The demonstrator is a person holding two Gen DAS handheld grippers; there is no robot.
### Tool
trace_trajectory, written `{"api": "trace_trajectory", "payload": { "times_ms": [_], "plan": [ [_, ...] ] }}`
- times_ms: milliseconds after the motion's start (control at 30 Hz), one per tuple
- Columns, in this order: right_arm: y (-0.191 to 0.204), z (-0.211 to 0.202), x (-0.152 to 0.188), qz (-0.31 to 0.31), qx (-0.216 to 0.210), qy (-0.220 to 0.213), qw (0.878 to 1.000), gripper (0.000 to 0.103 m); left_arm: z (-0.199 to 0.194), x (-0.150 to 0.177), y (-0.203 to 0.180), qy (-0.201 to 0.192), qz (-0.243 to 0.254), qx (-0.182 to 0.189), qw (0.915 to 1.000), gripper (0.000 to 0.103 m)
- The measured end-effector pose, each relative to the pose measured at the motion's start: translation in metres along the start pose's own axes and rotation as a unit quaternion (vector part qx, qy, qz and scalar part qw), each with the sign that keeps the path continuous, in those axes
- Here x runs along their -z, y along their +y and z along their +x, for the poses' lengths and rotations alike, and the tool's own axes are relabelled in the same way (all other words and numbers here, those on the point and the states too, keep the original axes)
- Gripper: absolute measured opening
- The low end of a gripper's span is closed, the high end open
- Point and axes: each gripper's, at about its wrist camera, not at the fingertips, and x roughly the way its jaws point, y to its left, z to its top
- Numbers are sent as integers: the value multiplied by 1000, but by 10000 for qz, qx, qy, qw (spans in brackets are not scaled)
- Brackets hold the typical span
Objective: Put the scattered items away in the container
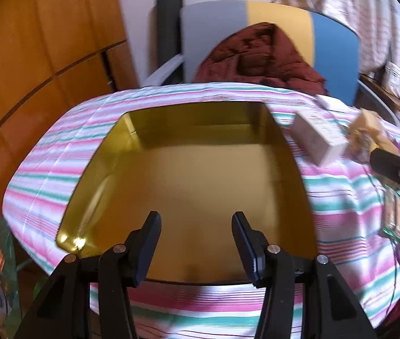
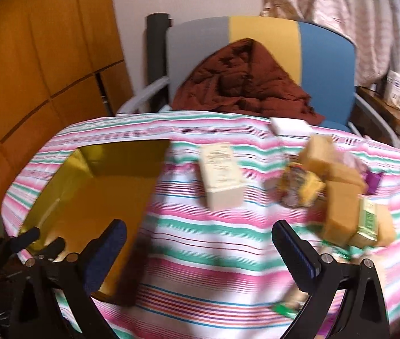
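I see the gold tin (image 1: 188,180) on the striped cloth (image 1: 58,152), directly under my left gripper (image 1: 197,243); its jaws stand partly apart with nothing between them. My right gripper (image 2: 200,251) hangs over bare cloth with jaws spread wide, empty, touching nothing. The white box (image 2: 222,178) lies ahead of it, between the tin and the pile of tan boxes (image 2: 338,197) and packets at right, well clear of both fingers.

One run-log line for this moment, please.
gold metal tin: empty | cream carton: on striped cloth | left gripper, right gripper: jaws open, empty
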Motion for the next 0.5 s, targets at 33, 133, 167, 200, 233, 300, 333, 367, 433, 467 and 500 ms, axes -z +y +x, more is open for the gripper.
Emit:
{"api": "trace_trajectory", "payload": {
  "times_ms": [33,133,167,200,233,300,333,367,433,467,500],
  "plan": [
    [-11,-4,1,54,81,2,10000,103,-2,-1,-6,-15,71,49,10000,53],
    [-48,-15,3,354,347,44,9988,103,-7,-2,-29,-20,319,341,9989,53],
    [-63,-19,4,504,442,99,9977,103,-8,-2,-33,-5,355,414,9985,53],
    [-75,-22,6,619,528,148,9966,103,-9,-3,-40,20,418,519,9978,53],
    [-90,-25,8,761,633,204,9949,103,-10,-3,-49,33,498,621,9968,53],
    [-117,-30,14,971,819,264,9916,103,-11,-4,-62,38,634,737,9953,53],
    [-132,-32,18,1083,960,320,9889,103,-12,-4,-71,46,717,807,9941,53],
    [-146,-32,22,1202,1082,404,9860,103,-11,-5,-76,67,778,871,9931,53],
    [-168,-31,29,1430,1195,597,9807,103,-9,-6,-89,110,894,971,9912,53],
    [-180,-28,32,1573,1248,716,9770,103,-8,-6,-95,142,942,1015,9903,53],
    [-189,-27,35,1673,1281,796,9743,103,-6,-7,-102,190,997,1082,9889,53]
  ]
}}
